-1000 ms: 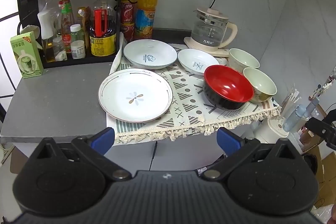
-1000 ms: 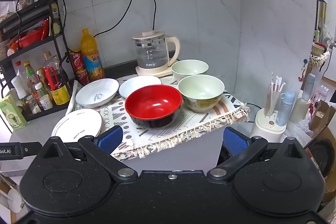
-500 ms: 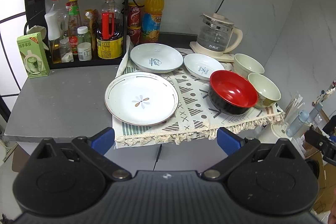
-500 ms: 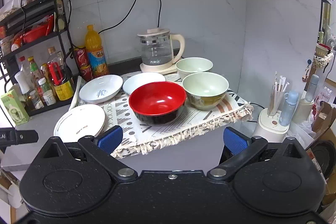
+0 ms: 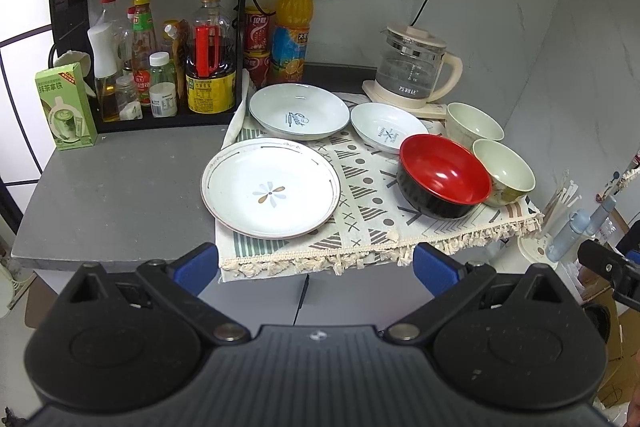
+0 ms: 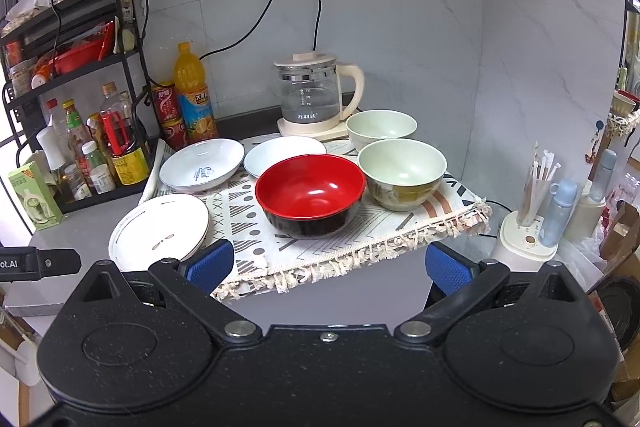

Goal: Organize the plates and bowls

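Hovering short of the table (image 5: 120, 187), the left gripper (image 5: 316, 263) and right gripper (image 6: 328, 263) both have their blue pads spread wide and hold nothing

All the crockery sits on a patterned, fringed cloth (image 5: 372, 223) laid over the grey table. Nearest the left gripper is a flat white plate (image 5: 271, 187) with a flower motif, its rim partly off the cloth's left edge. Behind it lie a deeper white plate (image 5: 299, 111) and a smaller dish (image 5: 389, 127), close to each other. To the right a red bowl (image 6: 310, 194) with a black outside stands beside two pale green bowls, the near bowl (image 6: 402, 173) and the far bowl (image 6: 381, 129), close together, the far one by a glass kettle (image 6: 314, 99)

The plates and green bowls look glazed ceramic: stiff, smooth, likely slippery and chip-prone, with some weight. A pinch across the rim seems the only hold. The red bowl looks like glossy lacquer or plastic, probably lighter; its thin upright wall suits one pad inside, one outside. The cloth is soft and may drag if a dish is slid rather than lifted
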A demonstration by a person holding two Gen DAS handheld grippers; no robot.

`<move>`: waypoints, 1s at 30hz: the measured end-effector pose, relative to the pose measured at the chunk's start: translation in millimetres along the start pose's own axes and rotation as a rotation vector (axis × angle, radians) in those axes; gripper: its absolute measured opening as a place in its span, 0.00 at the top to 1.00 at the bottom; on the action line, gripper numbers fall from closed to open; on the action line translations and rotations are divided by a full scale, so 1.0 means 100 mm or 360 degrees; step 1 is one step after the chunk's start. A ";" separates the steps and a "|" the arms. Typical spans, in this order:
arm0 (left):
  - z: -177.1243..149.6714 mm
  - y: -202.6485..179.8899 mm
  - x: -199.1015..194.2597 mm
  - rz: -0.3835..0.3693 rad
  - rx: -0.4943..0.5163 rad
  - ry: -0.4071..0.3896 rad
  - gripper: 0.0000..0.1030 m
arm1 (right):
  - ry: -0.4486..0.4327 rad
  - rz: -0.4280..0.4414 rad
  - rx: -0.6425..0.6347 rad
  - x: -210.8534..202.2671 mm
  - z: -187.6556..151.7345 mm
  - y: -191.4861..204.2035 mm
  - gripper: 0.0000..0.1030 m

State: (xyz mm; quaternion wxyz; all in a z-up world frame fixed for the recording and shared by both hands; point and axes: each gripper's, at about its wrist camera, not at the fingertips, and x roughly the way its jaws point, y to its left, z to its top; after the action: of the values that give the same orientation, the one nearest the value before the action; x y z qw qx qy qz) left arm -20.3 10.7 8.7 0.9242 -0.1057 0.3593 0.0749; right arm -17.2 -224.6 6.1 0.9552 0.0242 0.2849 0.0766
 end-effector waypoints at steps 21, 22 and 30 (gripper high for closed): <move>-0.01 -0.09 -0.10 0.0028 -0.0011 -0.0035 0.01 | 0.0006 0.0025 -0.0078 0.00 0.03 -0.06 0.00; -0.01 -0.08 -0.10 0.0029 -0.0013 -0.0033 0.01 | 0.0010 0.0028 -0.0083 0.00 0.02 -0.06 0.00; -0.01 -0.07 -0.16 0.0043 -0.0011 -0.0043 0.01 | 0.0026 0.0036 -0.0083 0.01 0.02 -0.09 0.00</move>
State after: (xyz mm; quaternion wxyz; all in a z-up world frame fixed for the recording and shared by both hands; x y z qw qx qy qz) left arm -30.8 2.9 19.5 0.9275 -0.1031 0.3479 0.0901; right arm -14.0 -233.3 6.0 0.9522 0.0020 0.2903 0.0950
